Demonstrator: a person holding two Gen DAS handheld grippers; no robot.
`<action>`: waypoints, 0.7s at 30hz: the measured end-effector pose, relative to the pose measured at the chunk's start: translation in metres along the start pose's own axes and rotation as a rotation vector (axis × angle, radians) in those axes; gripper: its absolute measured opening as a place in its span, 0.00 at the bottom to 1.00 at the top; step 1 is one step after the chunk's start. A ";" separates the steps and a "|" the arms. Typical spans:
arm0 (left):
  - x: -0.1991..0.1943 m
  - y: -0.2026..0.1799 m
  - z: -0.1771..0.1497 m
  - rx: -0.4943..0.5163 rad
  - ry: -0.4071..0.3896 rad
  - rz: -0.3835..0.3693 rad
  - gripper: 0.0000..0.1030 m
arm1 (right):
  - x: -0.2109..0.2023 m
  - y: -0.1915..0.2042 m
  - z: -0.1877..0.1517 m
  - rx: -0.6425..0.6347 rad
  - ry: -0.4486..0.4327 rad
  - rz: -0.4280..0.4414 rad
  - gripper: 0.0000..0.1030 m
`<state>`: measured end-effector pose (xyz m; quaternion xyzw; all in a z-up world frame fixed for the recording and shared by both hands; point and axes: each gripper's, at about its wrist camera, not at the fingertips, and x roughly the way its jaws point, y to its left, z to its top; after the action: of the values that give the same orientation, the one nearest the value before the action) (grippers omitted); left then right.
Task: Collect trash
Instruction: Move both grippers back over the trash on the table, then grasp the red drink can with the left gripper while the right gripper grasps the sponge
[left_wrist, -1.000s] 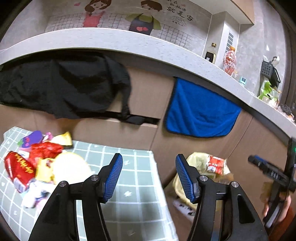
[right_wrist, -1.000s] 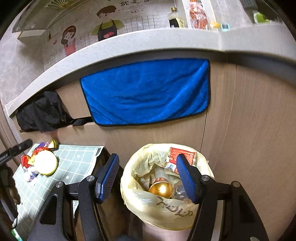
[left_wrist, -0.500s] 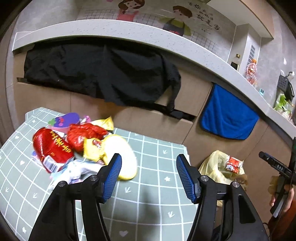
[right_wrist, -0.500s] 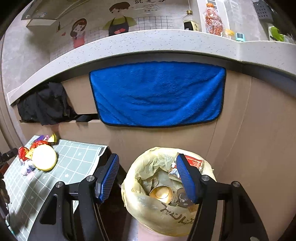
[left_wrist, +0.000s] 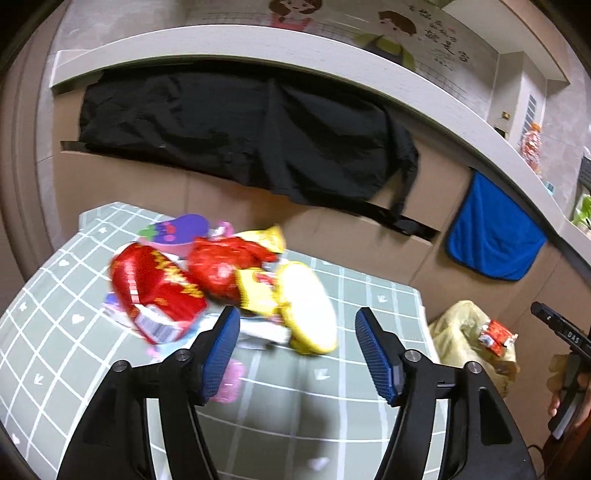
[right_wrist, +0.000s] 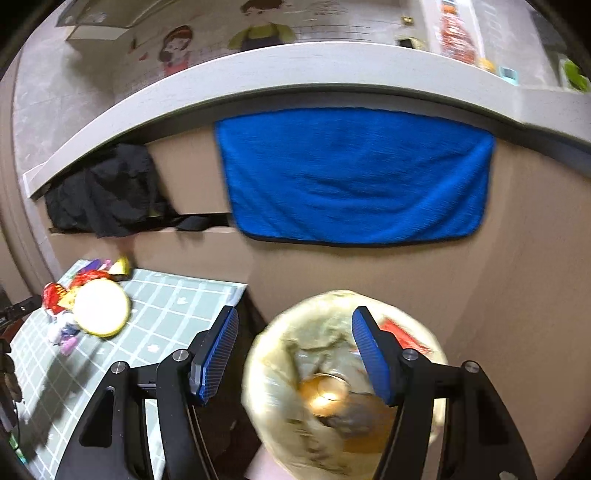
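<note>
A pile of snack wrappers lies on the green checked tablecloth (left_wrist: 92, 365): a red bag (left_wrist: 155, 291), a red crumpled wrapper (left_wrist: 218, 269), a yellow wrapper (left_wrist: 258, 291), a purple packet (left_wrist: 177, 229) and a round yellow-rimmed lid (left_wrist: 306, 306). My left gripper (left_wrist: 297, 350) is open and empty, just in front of the lid. My right gripper (right_wrist: 293, 354) is open and empty above the yellow-lined trash bin (right_wrist: 280, 369), which holds a gold can (right_wrist: 325, 391) and a red wrapper (right_wrist: 402, 336). The pile also shows in the right wrist view (right_wrist: 85, 302).
A black cloth (left_wrist: 240, 129) and a blue towel (right_wrist: 351, 177) hang from the brown cabinet front under a grey counter (left_wrist: 332, 59). The bin (left_wrist: 469, 336) stands on the floor right of the table. The table edge (right_wrist: 236, 291) is next to the bin.
My left gripper has swung left and forward from the bin side to the wrapper pile. My right gripper has stayed over the bin, moving a little nearer to it. Both stay open.
</note>
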<state>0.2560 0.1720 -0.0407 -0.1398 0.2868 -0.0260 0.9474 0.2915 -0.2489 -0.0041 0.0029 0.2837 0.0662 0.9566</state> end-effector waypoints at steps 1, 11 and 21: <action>0.000 0.005 0.001 -0.004 0.001 0.008 0.67 | 0.003 0.015 0.002 -0.010 0.002 0.026 0.60; 0.006 0.089 0.005 -0.062 0.043 0.070 0.71 | 0.050 0.149 -0.008 -0.123 0.101 0.272 0.60; 0.043 0.141 0.020 -0.194 0.102 0.030 0.71 | 0.080 0.213 -0.024 -0.155 0.168 0.334 0.60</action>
<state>0.2985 0.3066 -0.0870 -0.2251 0.3380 0.0088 0.9138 0.3186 -0.0279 -0.0584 -0.0295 0.3524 0.2458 0.9025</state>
